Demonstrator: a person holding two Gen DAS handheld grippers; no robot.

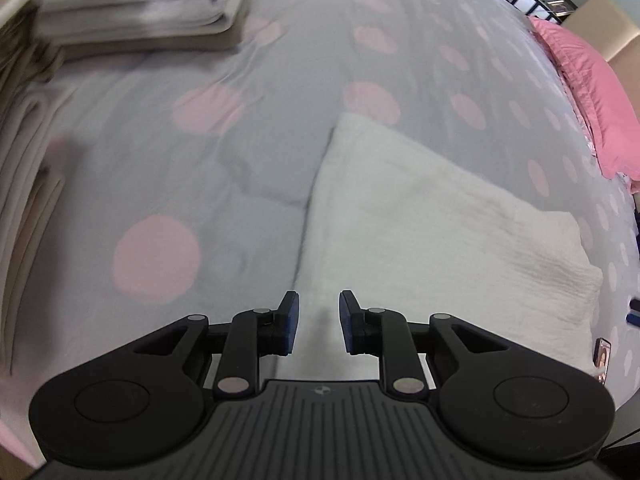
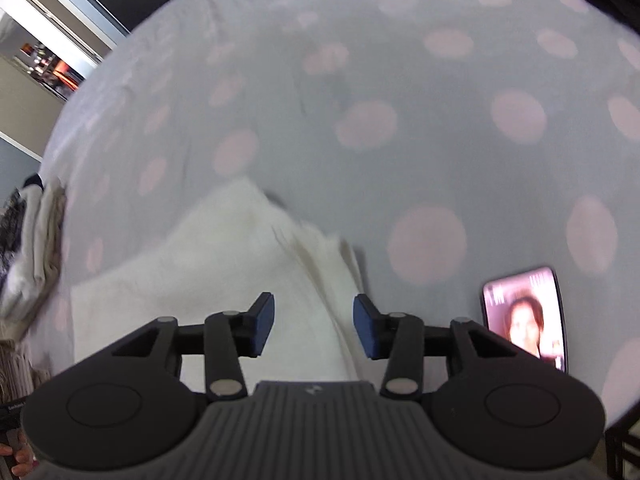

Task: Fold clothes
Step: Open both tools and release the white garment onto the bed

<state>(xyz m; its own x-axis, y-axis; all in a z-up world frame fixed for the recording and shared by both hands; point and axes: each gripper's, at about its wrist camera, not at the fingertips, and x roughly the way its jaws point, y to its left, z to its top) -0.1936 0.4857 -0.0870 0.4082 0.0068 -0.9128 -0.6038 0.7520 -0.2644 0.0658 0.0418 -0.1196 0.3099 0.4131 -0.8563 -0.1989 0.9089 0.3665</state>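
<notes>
Left jaws: the left gripper (image 1: 319, 322) stands with its blue pads apart and nothing between them, hanging just above the near left edge of the white garment (image 1: 420, 216).

Right jaws: the right gripper (image 2: 314, 328) is likewise spread and empty, over the near right part of the same white garment (image 2: 224, 264), close to its layered edge.

Task's thing: the white garment lies flat on the bedspread (image 1: 224, 184), a compact oblong with what look like stacked layers along its right edge in the right wrist view. It already looks folded at least once; whether more folds are wanted cannot be settled here.

Deciding relation: the garment runs forward and away from both grippers, its long axis slanting from the near side of the bed toward the far right in the left wrist view. The left jaws sit at its left border, the right jaws at its right border, so neither hand is plainly nearer; each has its own edge directly below.

Around the garment: a stack of folded beige cloths (image 1: 136, 4) lies well away at the far left, more folded cloth (image 1: 24, 184) at the left edge, a pink pillow (image 1: 588, 92) far right. A phone (image 2: 524, 316) with its screen lit lies just right of the garment.

Containers: none visible; all lies straight on the bedspread.

Blur: both views are smeared, so fine creases cannot be read.
</notes>
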